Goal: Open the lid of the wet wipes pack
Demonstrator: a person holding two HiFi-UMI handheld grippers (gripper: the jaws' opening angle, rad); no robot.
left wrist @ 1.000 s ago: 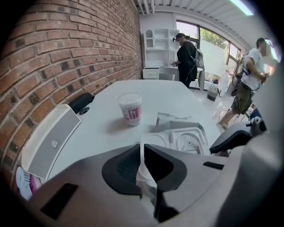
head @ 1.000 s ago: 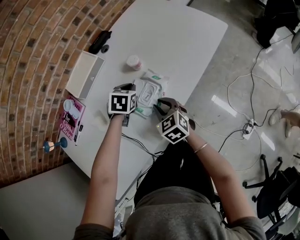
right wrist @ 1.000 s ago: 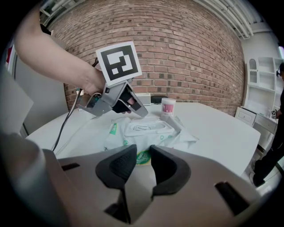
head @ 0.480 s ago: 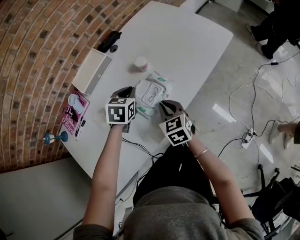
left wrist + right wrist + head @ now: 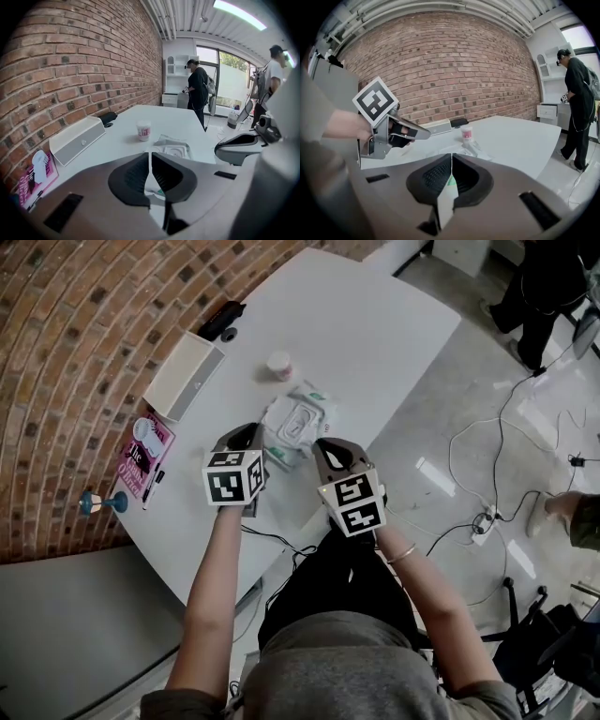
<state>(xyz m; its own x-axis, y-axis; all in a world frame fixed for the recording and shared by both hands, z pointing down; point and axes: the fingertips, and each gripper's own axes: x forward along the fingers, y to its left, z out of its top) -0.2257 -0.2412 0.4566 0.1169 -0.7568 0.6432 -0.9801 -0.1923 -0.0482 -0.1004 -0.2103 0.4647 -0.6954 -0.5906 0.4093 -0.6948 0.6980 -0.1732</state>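
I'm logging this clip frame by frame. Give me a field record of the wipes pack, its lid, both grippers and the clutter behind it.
pack: wet wipes pack, mid white table
lid: flat on pack, looks closed
left gripper: shut on the pack's near edge
right gripper: jaws just closed on a white-green flap of the pack
behind pack: small cup, white box by brick wall

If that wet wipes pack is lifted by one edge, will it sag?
Probably sags: the wet wipes pack looks a soft film pouch, pinched by the right gripper at a thin end flap. Its plump middle suggests weight. Its moulded lid likely stays stiff.
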